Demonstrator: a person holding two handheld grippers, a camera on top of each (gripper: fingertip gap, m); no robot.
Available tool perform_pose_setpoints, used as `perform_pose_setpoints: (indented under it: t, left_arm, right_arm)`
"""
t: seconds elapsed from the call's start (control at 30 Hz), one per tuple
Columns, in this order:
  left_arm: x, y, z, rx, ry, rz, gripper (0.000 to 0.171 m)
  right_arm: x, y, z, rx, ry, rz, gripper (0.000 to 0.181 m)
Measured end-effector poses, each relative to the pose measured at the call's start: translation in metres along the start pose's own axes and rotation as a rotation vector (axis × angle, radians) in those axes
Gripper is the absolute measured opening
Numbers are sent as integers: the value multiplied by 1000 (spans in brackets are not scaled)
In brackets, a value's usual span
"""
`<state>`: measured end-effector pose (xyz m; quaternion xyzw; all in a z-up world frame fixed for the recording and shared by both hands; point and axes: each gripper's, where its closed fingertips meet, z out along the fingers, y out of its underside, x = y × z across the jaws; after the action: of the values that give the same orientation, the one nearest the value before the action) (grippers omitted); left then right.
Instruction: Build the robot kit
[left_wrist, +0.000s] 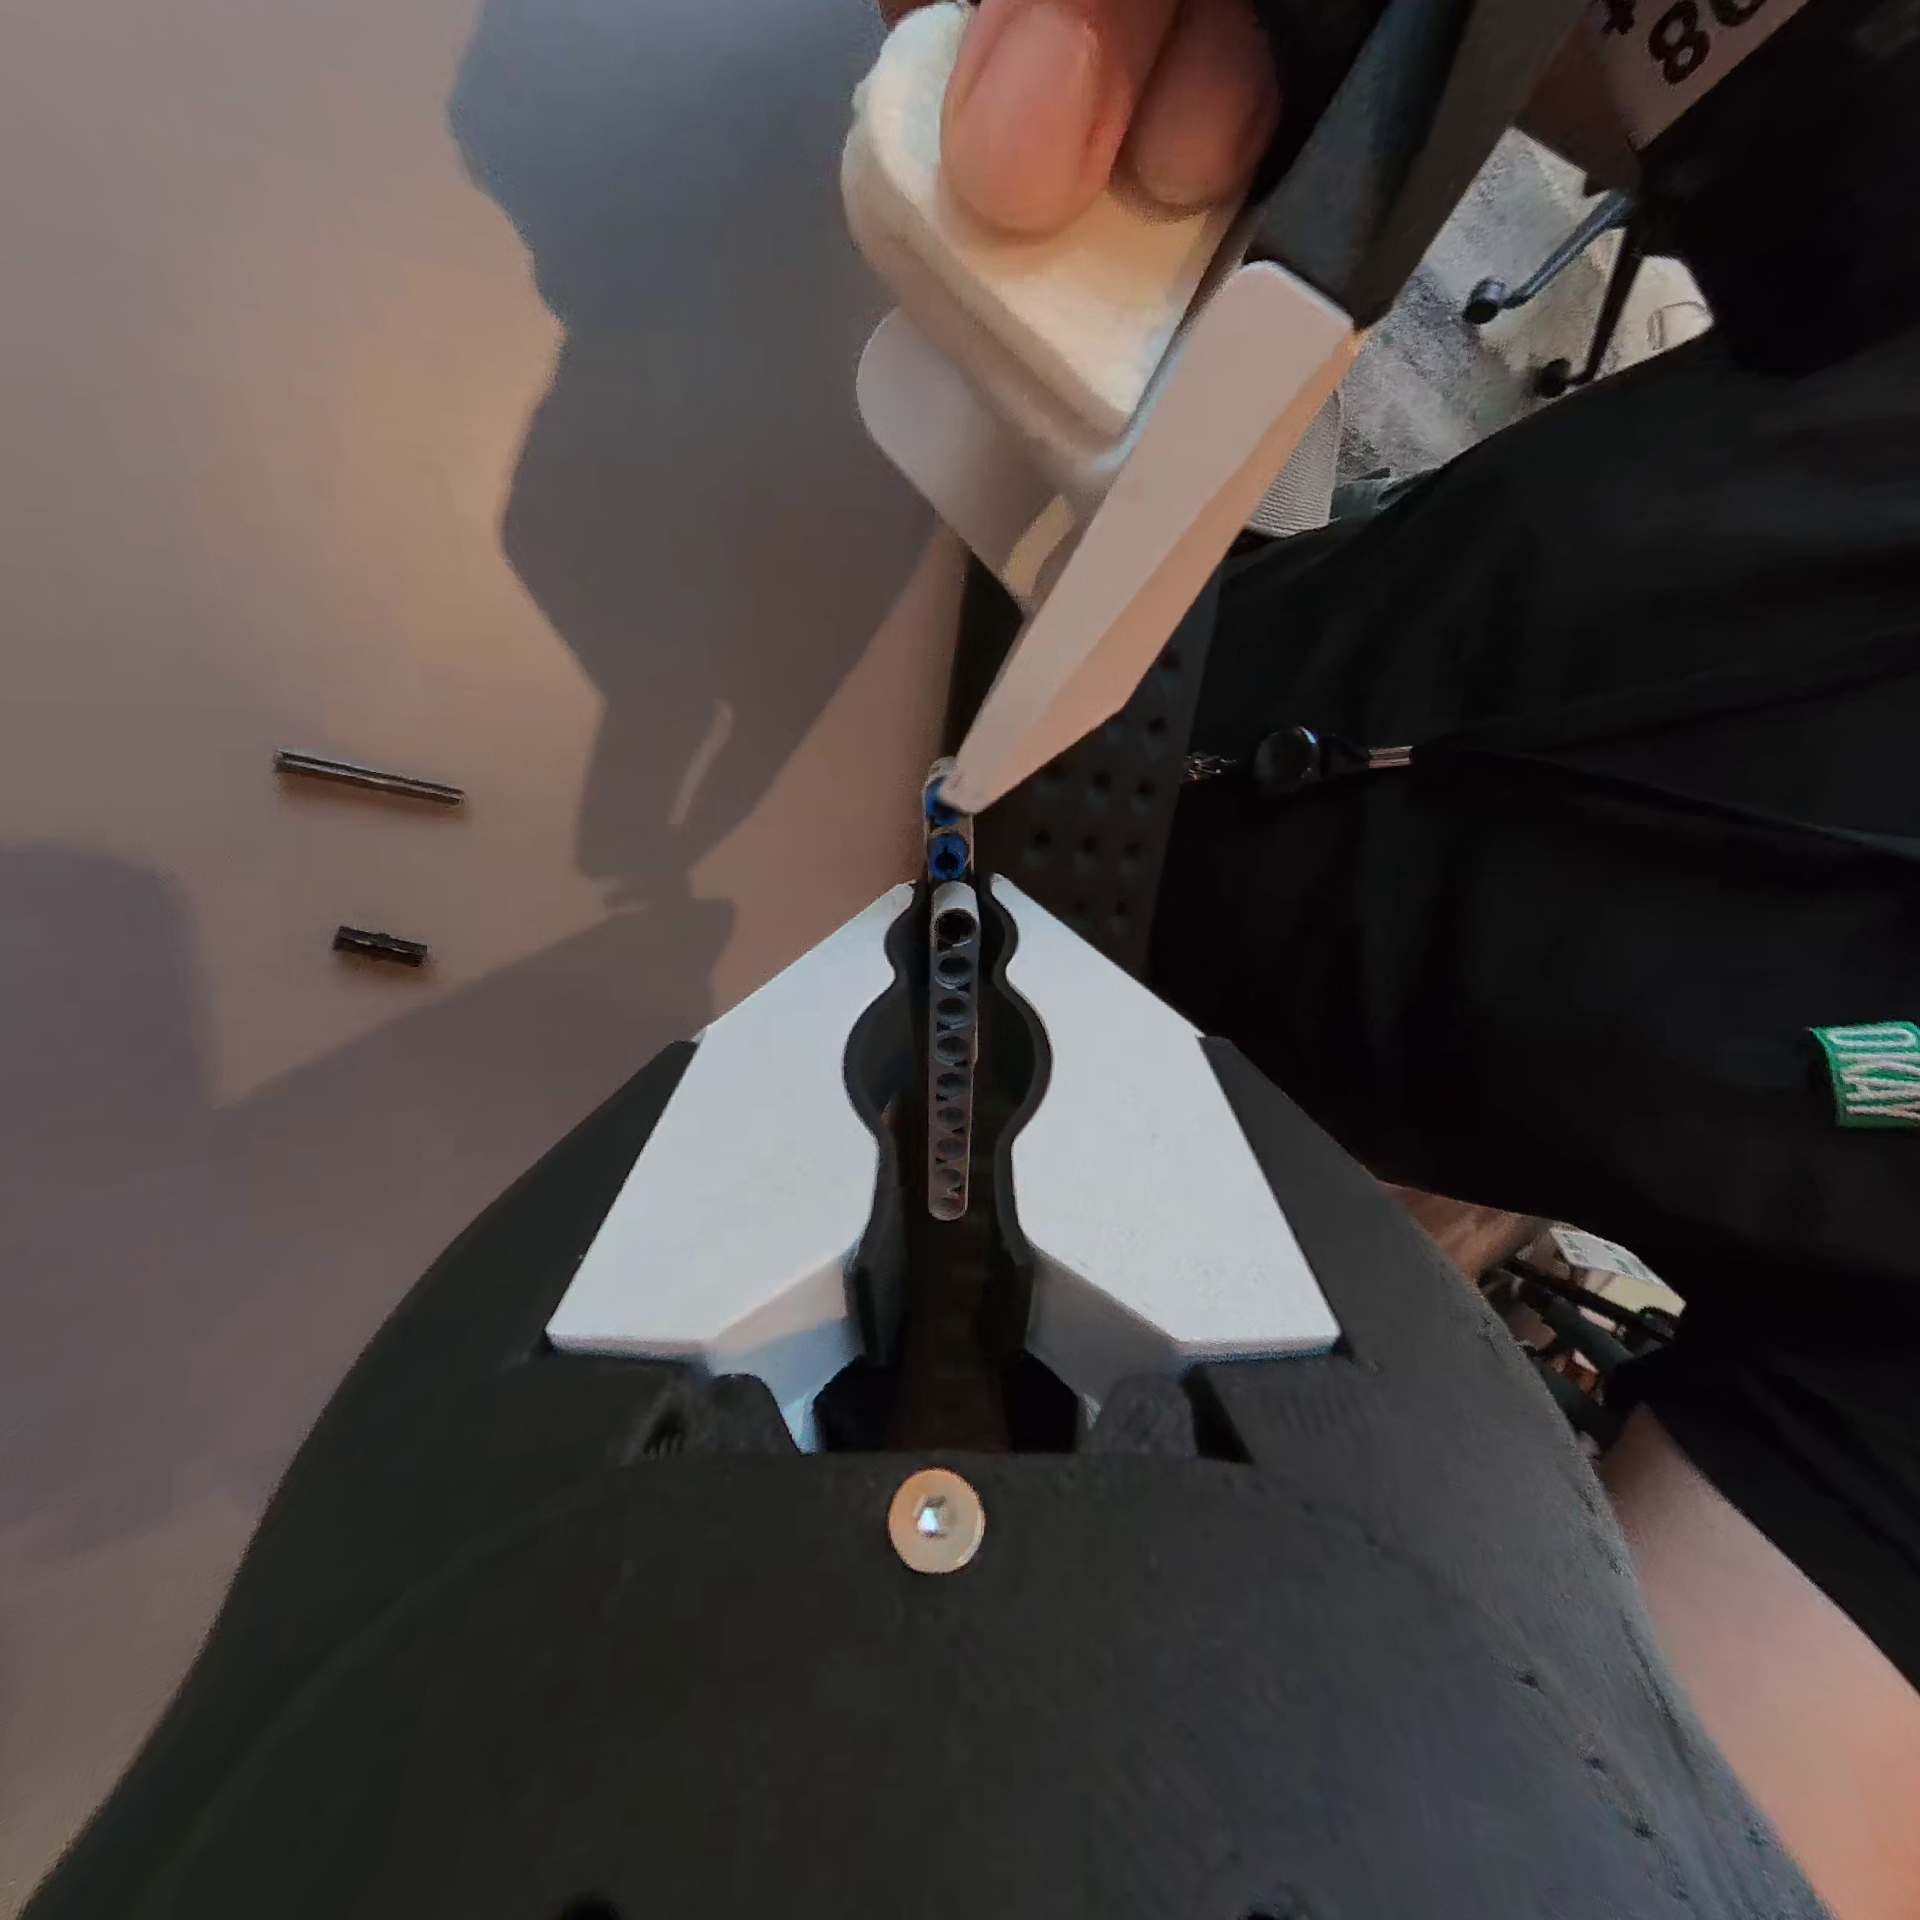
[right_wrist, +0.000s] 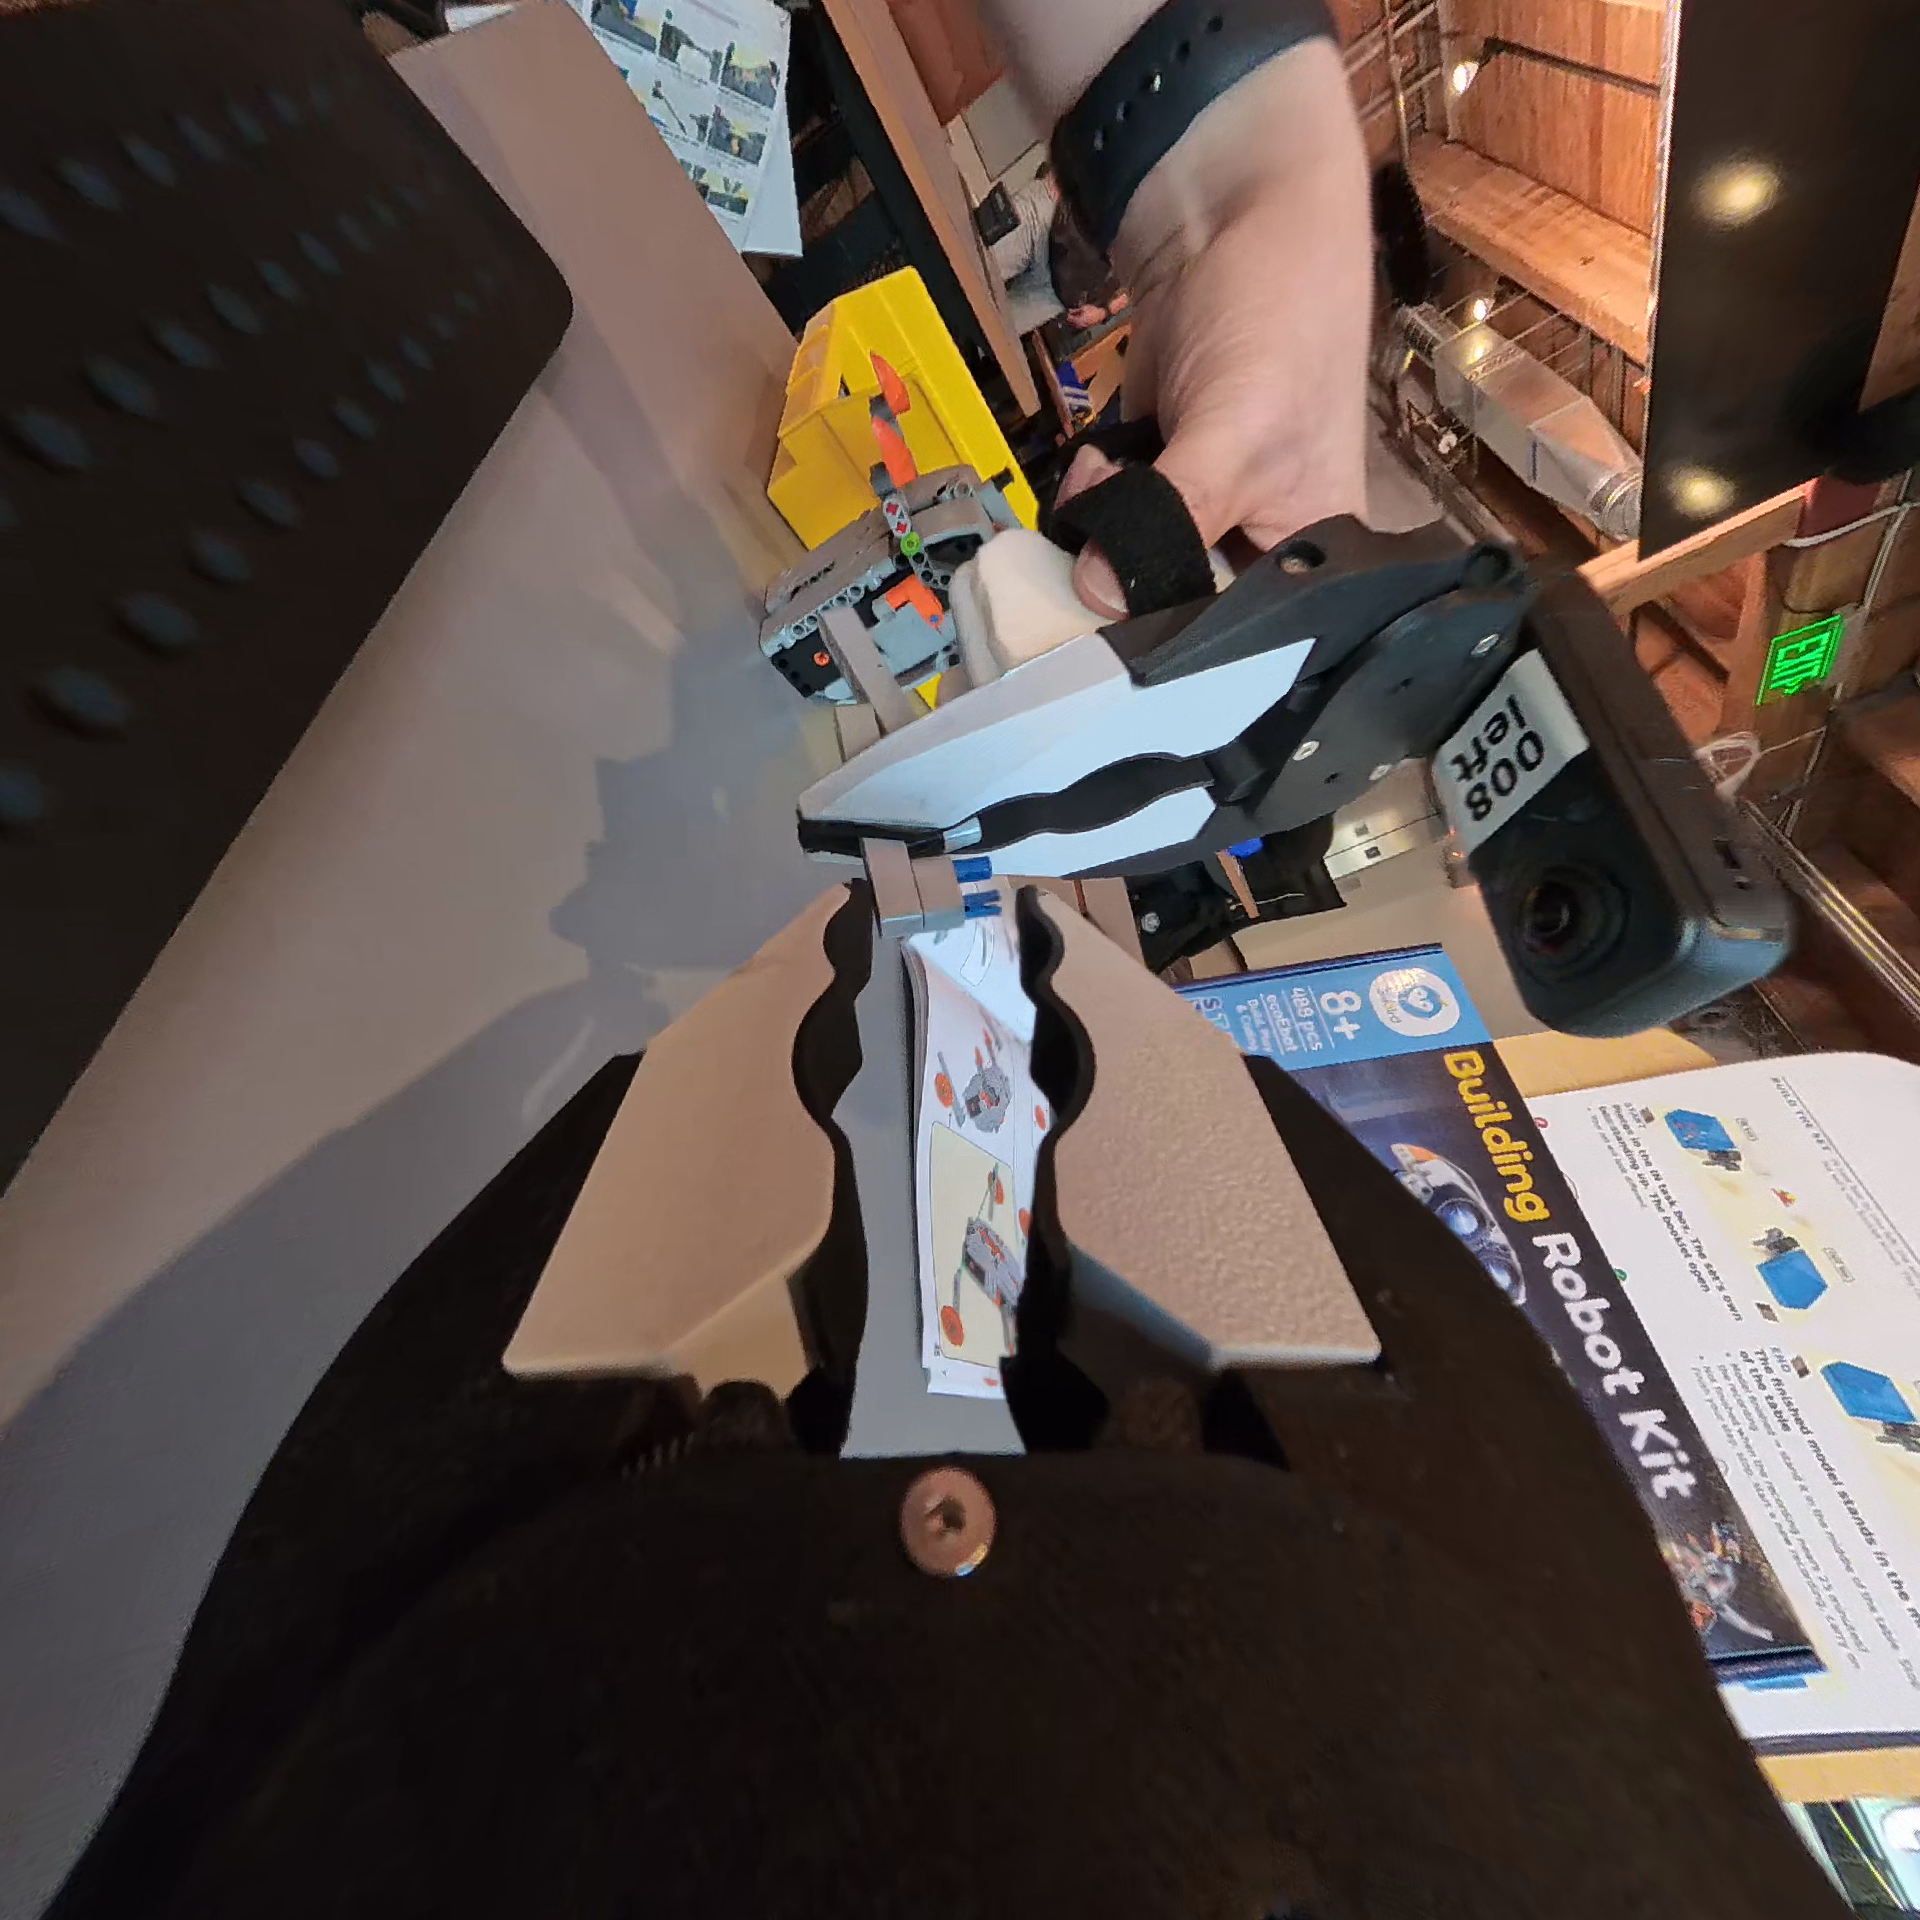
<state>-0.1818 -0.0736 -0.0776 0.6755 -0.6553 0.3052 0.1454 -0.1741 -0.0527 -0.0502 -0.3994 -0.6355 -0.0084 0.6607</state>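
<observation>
My left gripper (left_wrist: 951, 894) is shut on a grey perforated beam (left_wrist: 952, 1049) that lies lengthwise between its fingers, its far end sticking out past the tips. That end carries blue pins (left_wrist: 945, 854). My right gripper (left_wrist: 961, 802) comes in from the upper right and its tip covers the topmost pin. In the right wrist view my right gripper (right_wrist: 940, 902) closes around the beam end (right_wrist: 914, 894) and the blue pins (right_wrist: 977, 873), with the left gripper (right_wrist: 1039, 769) crossing just above it.
Two dark axles, a long one (left_wrist: 369, 777) and a short one (left_wrist: 379, 945), lie on the tan table (left_wrist: 260, 416). A yellow bin (right_wrist: 894, 416), a part-built model (right_wrist: 883, 613), an open booklet (right_wrist: 977, 1143), a blue kit box (right_wrist: 1507, 1247) and a printed sheet (right_wrist: 1766, 1299) lie beyond. Less than 4 cm separates the two grippers' tips.
</observation>
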Motion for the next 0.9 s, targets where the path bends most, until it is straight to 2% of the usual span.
perform_pose_setpoints:
  t: [0.07, 0.17, 0.27, 0.3, 0.43, 0.63, 0.77, 0.9]
  left_arm:
    - [2, 5, 1, -6, 28, -5, 6]
    - [1, 18, 7, -76, 44, -22, 6]
    - [6, 15, 12, -75, 79, -6, 6]
    - [7, 13, 13, -73, 89, -2, 6]
    - [3, 12, 13, -94, 94, 0, 6]
    - [4, 14, 16, -138, 130, 11, 6]
    - [7, 17, 17, -146, 159, 10, 6]
    - [13, 18, 16, -131, 202, 5, 6]
  right_arm:
    - [-2, -6, 0, 5, -33, 1, 37]
    - [-9, -13, 5, 14, -94, 2, 43]
    - [-19, -14, 14, -22, -201, -9, 39]
    - [-24, -12, 16, -45, -245, 2, 31]
    - [-25, -6, 17, -75, -286, 16, 25]
    - [-30, -6, 15, -108, -389, -7, 25]
    - [-32, -10, 15, -99, -473, 53, 24]
    - [-31, -15, 14, -79, -467, 68, 24]
